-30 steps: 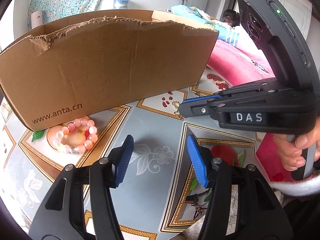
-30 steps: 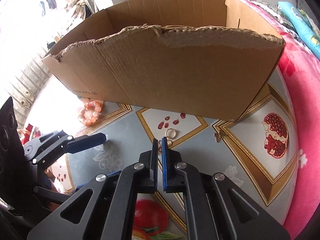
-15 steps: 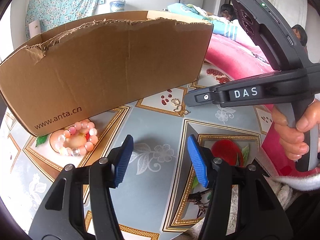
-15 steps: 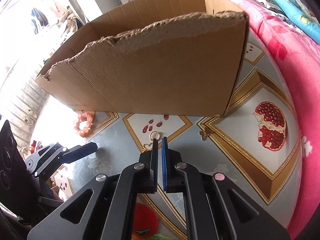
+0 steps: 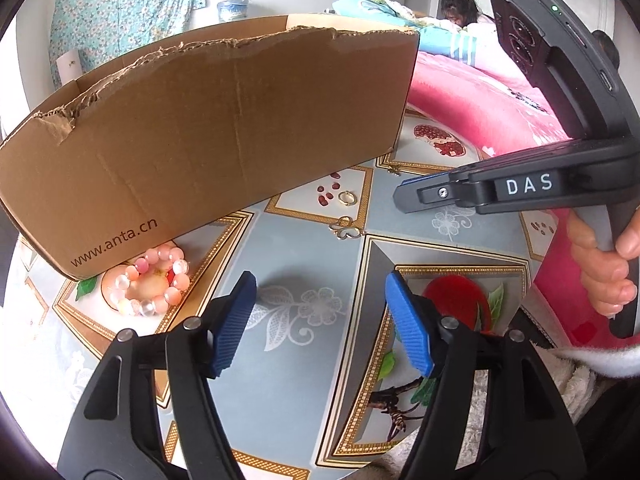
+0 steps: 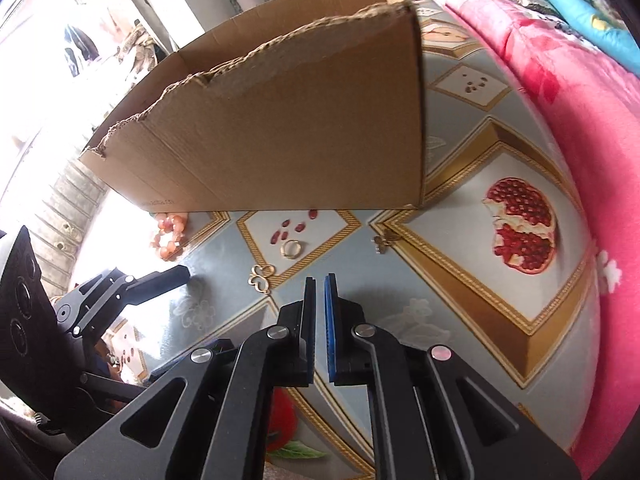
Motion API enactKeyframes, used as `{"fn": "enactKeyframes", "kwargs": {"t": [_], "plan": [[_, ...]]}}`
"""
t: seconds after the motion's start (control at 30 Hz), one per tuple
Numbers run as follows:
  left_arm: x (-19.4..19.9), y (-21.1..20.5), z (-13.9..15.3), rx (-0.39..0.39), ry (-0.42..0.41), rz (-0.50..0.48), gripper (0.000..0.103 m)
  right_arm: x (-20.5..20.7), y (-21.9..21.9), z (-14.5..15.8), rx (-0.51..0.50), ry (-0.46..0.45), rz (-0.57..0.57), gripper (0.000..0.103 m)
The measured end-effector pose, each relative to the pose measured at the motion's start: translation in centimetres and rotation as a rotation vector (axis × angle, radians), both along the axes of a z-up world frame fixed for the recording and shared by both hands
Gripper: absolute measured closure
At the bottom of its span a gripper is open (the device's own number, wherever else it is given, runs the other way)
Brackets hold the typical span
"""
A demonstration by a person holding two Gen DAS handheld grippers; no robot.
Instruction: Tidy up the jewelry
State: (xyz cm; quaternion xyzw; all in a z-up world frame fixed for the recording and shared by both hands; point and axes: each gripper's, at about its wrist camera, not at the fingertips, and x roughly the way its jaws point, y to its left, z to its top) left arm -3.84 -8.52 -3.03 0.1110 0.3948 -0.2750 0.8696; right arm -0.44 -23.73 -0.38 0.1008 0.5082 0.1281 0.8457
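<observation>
A pink bead bracelet (image 5: 149, 282) lies on the patterned tablecloth at the foot of a brown cardboard box (image 5: 208, 128); it also shows in the right wrist view (image 6: 170, 232). A gold ring (image 5: 346, 198) (image 6: 292, 248), a gold clover-shaped pendant (image 5: 346, 233) (image 6: 262, 274) and a small gold charm (image 6: 383, 240) lie on the cloth in front of the box. My left gripper (image 5: 318, 320) is open and empty above the cloth. My right gripper (image 6: 319, 308) is shut and empty, just short of the pendant; it also shows in the left wrist view (image 5: 404, 196).
The box (image 6: 288, 128) is open-topped with torn edges and stands at the back of the table. A pink blanket (image 6: 580, 120) lies along the right side. A person sits in the far background (image 5: 460, 12).
My right gripper has swung to the right and drawn back, so the box, ring and pendant sit further left in its view. My left gripper has barely moved and stays open.
</observation>
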Motion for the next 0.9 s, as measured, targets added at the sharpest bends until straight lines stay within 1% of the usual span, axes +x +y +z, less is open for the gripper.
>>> {"fn": "enactKeyframes", "kwargs": {"t": [0.03, 0.07, 0.13, 0.2, 0.23, 0.27, 0.3, 0.37, 0.4, 0.47, 0.53, 0.63, 0.77, 0.9], "plan": [[0.1, -0.2, 0.0, 0.009, 0.0, 0.001, 0.037, -0.2, -0.6, 0.3, -0.02, -0.006, -0.016, 0.087], [0.0, -0.4, 0.0, 0.018, -0.001, 0.0, 0.036, -0.4, -1.1, 0.5, -0.044, -0.015, -0.036, 0.073], [0.1, -0.6, -0.1, 0.036, 0.0, 0.0, 0.034, -0.7, -2.0, 0.8, -0.1, -0.031, -0.066, 0.059], [0.2, -0.7, -0.1, 0.051, 0.005, 0.006, 0.032, -0.9, -2.4, 0.8, -0.155, -0.037, -0.078, 0.057], [0.3, -0.8, -0.1, 0.056, 0.008, 0.008, 0.031, -1.1, -2.7, 0.7, -0.169, -0.035, -0.078, 0.055], [0.4, -0.8, -0.1, 0.062, 0.012, 0.01, 0.031, -1.3, -2.8, 0.5, -0.184, -0.03, -0.08, 0.05], [0.4, -0.9, -0.1, 0.066, 0.017, 0.015, 0.029, -1.6, -3.2, 0.5, -0.201, -0.035, -0.081, 0.048], [0.6, -0.9, 0.0, 0.073, 0.026, 0.023, 0.028, -2.0, -2.8, 0.3, -0.242, -0.056, -0.067, 0.038], [0.6, -1.0, 0.0, 0.078, 0.029, 0.03, 0.027, -2.1, -2.4, -0.1, -0.258, -0.065, -0.054, 0.036], [0.8, -1.1, 0.0, 0.083, 0.04, 0.044, 0.025, -2.2, -1.9, -0.4, -0.286, -0.081, -0.033, 0.029], [0.9, -1.1, 0.1, 0.087, 0.047, 0.056, 0.023, -2.4, -1.7, -0.5, -0.281, -0.087, -0.017, 0.025], [1.0, -1.2, 0.0, 0.098, 0.053, 0.07, 0.021, -2.5, -1.7, -0.6, -0.267, -0.094, -0.003, 0.022], [1.5, -1.6, 0.0, 0.109, 0.068, 0.076, 0.018, -2.4, -1.6, -0.5, -0.246, -0.096, 0.023, 0.014], [1.9, -1.3, -0.1, 0.109, 0.09, 0.079, 0.015, -2.6, -1.2, -0.9, -0.259, -0.106, 0.056, 0.007]]}}
